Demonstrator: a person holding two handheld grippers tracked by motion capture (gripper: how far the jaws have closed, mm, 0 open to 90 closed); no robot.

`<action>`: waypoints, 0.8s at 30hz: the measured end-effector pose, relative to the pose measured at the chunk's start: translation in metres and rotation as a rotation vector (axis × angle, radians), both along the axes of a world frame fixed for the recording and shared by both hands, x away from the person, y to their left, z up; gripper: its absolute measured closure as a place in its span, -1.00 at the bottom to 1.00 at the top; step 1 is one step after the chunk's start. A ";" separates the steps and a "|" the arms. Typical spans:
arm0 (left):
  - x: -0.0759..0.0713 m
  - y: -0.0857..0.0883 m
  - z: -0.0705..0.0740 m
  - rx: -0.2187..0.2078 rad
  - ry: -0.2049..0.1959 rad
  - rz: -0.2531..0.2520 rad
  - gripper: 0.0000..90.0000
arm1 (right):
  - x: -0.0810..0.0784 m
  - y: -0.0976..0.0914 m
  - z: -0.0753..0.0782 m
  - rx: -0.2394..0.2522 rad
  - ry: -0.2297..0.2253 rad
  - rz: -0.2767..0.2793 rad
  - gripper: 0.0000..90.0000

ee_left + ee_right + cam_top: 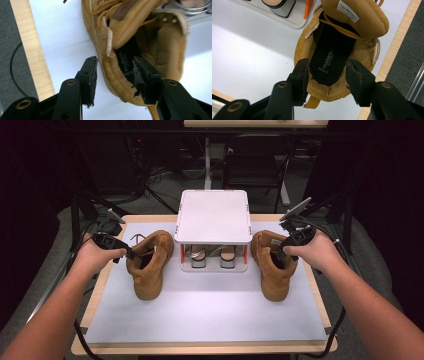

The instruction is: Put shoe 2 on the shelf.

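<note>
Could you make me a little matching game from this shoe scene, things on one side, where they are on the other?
Things:
1. left boot
2. right boot
3. white rack
4. sandals

Places:
A. on the rack's lower shelf
B. at the left gripper
C. between the two boots
D. at the right gripper

Pairs: 1-B, 2-D, 3-C, 4-A
</note>
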State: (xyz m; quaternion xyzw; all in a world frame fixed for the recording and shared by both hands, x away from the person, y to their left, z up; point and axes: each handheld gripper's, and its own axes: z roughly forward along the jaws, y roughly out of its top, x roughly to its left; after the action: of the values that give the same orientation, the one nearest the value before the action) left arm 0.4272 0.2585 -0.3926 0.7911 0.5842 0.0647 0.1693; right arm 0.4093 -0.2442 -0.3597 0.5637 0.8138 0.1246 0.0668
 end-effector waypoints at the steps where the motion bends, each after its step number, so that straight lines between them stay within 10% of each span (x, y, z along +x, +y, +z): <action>1: 0.002 0.000 -0.003 0.002 0.012 0.003 0.22 | 0.000 -0.002 0.000 0.005 -0.003 0.001 0.18; 24: 0.025 -0.015 -0.048 0.101 0.097 -0.039 0.39 | 0.002 -0.005 -0.009 0.014 0.006 -0.001 0.16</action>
State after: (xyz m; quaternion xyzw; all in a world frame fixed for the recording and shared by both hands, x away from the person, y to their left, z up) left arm 0.4524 0.2431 -0.4410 0.8122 0.5720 0.0526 0.1020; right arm 0.4111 -0.2489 -0.3689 0.5651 0.8127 0.1285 0.0604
